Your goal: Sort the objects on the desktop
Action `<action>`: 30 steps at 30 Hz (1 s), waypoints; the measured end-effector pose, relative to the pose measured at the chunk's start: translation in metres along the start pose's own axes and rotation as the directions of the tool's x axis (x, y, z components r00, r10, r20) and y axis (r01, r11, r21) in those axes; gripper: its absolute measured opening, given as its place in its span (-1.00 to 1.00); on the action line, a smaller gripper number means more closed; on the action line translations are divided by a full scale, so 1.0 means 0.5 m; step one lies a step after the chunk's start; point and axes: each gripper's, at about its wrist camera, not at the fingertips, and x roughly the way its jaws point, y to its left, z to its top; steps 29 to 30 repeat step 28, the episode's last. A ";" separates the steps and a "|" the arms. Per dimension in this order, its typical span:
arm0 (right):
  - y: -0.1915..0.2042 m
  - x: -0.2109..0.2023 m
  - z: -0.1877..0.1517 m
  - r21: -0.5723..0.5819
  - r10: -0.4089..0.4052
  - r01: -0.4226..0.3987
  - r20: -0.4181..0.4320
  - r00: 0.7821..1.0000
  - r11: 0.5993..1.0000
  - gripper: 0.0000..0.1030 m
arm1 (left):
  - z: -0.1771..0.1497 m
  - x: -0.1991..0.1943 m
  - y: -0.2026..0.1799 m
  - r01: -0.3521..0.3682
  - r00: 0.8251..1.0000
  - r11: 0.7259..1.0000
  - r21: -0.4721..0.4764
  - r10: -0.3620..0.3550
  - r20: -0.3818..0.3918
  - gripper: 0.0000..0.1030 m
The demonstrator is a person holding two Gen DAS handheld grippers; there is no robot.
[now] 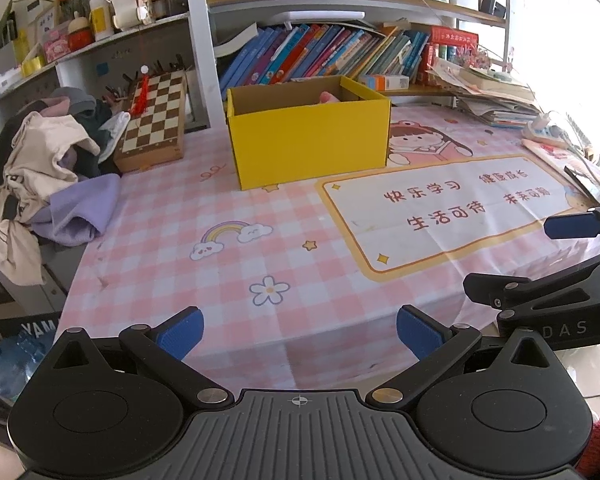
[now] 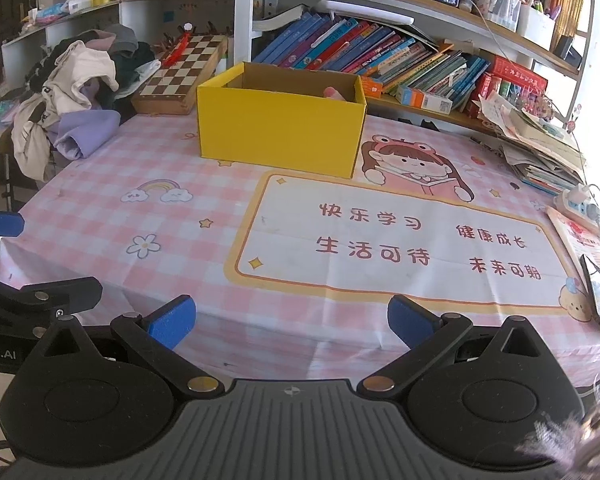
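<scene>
Left tongs (image 1: 298, 332): blue pads wide apart, holding nothing, low over the near edge of the counter.
Right tongs (image 2: 291, 322): blue pads wide apart too, holding nothing, beside the left tongs.
Yellow cardboard box (image 1: 308, 136): one, open on top, far across the pink checked counter cloth (image 1: 172, 216), well apart from both tongs.
Small pink thing (image 1: 327, 97): one, peeking out inside the box; too hidden to tell what it is.
Writing: "bot.AI" on the left tongs' side, "DAS" on the right tongs' side.
Wooden chessboard (image 1: 154, 118): one, left of the box.
</scene>
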 end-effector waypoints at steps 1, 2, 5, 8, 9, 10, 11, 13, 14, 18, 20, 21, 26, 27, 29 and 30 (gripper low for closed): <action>-0.001 0.000 0.000 0.000 -0.001 0.001 0.000 1.000 1.000 1.00 | 0.000 0.000 -0.001 0.000 1.000 1.000 0.001 0.000 0.001 1.00; -0.002 0.000 0.000 0.001 -0.002 0.002 0.000 1.000 1.000 1.00 | 0.001 -0.001 -0.002 0.000 1.000 1.000 0.001 0.000 0.003 1.00; -0.004 -0.001 -0.001 0.002 -0.003 0.003 -0.001 1.000 1.000 1.00 | 0.001 -0.002 -0.004 0.002 1.000 1.000 0.002 -0.002 0.005 1.00; -0.006 -0.002 -0.002 0.003 -0.004 0.004 -0.001 1.000 1.000 1.00 | 0.002 -0.002 -0.006 0.005 1.000 1.000 0.003 -0.005 0.006 1.00; -0.006 -0.002 -0.003 0.004 -0.005 0.005 -0.002 1.000 1.000 1.00 | 0.002 -0.002 -0.007 0.005 1.000 1.000 0.003 -0.005 0.005 1.00; -0.007 -0.002 -0.003 0.004 -0.005 0.005 -0.003 1.000 1.000 1.00 | 0.002 -0.002 -0.008 0.007 1.000 1.000 0.002 -0.007 0.004 1.00; -0.007 -0.002 -0.003 0.005 -0.005 0.005 -0.003 1.000 1.000 1.00 | 0.002 -0.001 -0.008 0.009 1.000 1.000 0.000 -0.009 0.003 1.00; -0.007 -0.002 -0.003 0.005 -0.004 0.004 -0.004 1.000 1.000 1.00 | 0.002 0.000 -0.008 0.015 1.000 1.000 -0.004 -0.015 -0.002 1.00; -0.006 -0.001 -0.003 0.005 -0.003 0.003 -0.004 1.000 1.000 1.00 | 0.002 0.000 -0.009 0.016 1.000 1.000 -0.003 -0.016 -0.003 1.00; -0.007 -0.001 -0.004 0.008 -0.002 0.002 -0.008 1.000 1.000 1.00 | 0.002 0.002 -0.009 0.019 1.000 1.000 -0.004 -0.019 -0.007 1.00; -0.007 0.000 -0.004 0.009 -0.001 0.001 -0.009 1.000 1.000 1.00 | 0.001 0.003 -0.009 0.026 1.000 1.000 -0.007 -0.026 -0.007 1.00; -0.008 0.000 -0.004 0.010 -0.001 0.002 -0.010 1.000 1.000 1.00 | 0.001 0.003 -0.009 0.032 0.999 0.999 -0.009 -0.032 -0.005 1.00; -0.008 0.006 -0.005 0.010 0.002 -0.002 -0.025 1.000 1.000 1.00 | 0.000 -0.001 -0.007 0.072 0.997 0.997 -0.035 -0.072 0.022 1.00; -0.008 0.007 -0.004 0.009 0.003 -0.002 -0.026 1.000 1.000 1.00 | 0.000 0.000 -0.006 0.073 0.997 0.997 -0.036 -0.072 0.022 1.00; -0.009 0.009 -0.002 0.010 0.004 -0.003 -0.026 1.000 1.000 1.00 | 0.001 0.000 -0.006 0.073 0.997 0.997 -0.037 -0.072 0.023 1.00; -0.009 0.009 -0.002 0.010 0.004 -0.003 -0.026 1.000 1.000 1.00 | 0.001 0.000 -0.006 0.073 0.997 0.997 -0.037 -0.072 0.023 1.00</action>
